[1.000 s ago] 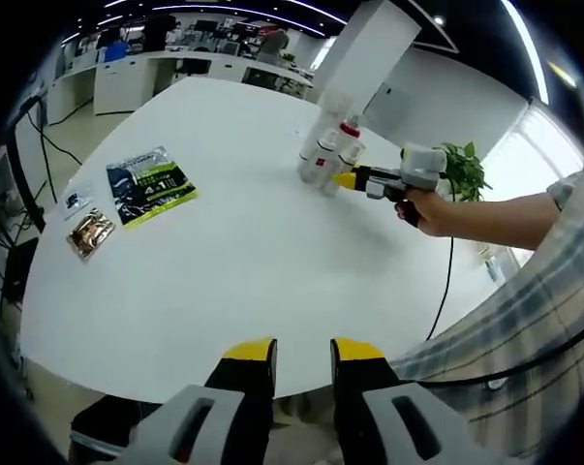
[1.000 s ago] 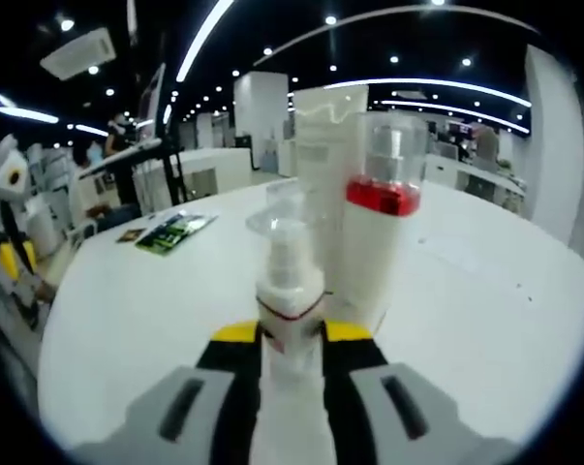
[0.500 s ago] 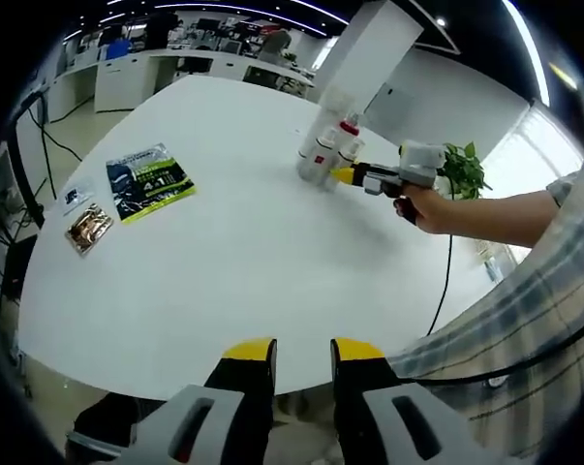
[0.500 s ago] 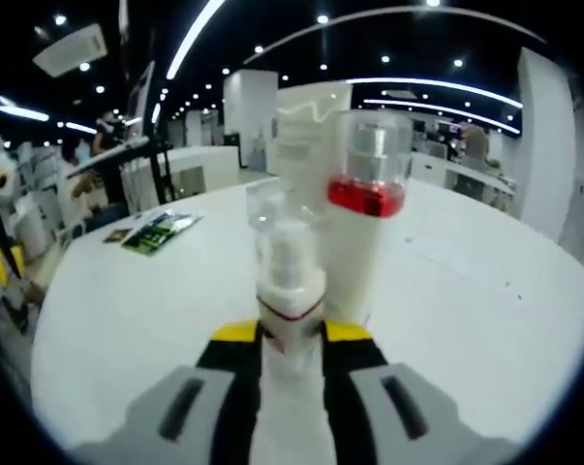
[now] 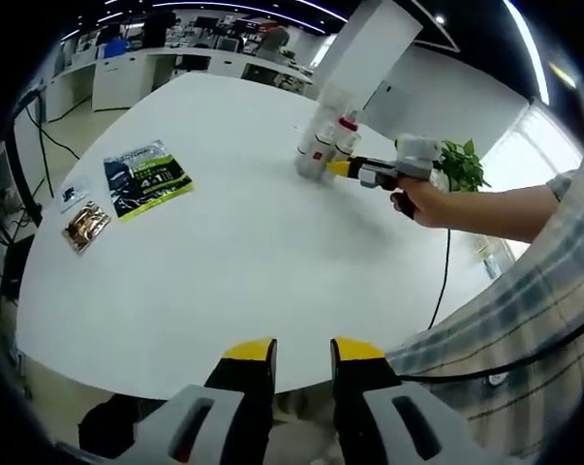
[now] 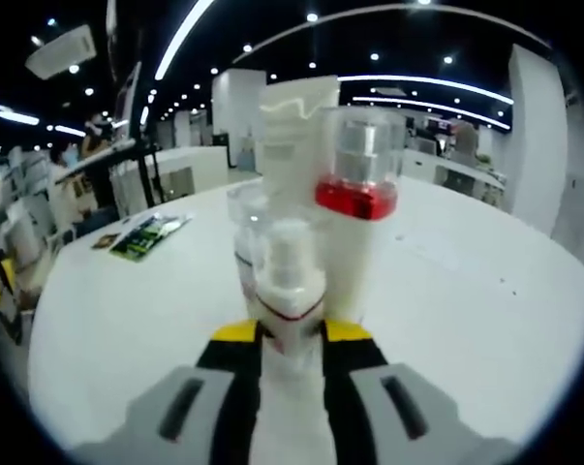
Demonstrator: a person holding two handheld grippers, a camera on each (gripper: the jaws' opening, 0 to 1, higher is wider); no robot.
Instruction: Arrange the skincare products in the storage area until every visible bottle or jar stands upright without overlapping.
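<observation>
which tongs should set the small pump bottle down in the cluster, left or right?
Right. The right tongs already grip the pump bottle beside the red-collared bottle. The left tongs hang empty at the near edge of the table.

Bare table lies open between the packets (left edge) and the bottles. Those bottles stand tightly clustered, blocking passage.

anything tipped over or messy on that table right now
Nothing looks tipped or spilled. The skincare bottles stand upright in a tight cluster on the white table, with the right gripper shut on the small pump bottle. The flat packets near the far edge lie apart from them. The left gripper hangs open, away.
</observation>
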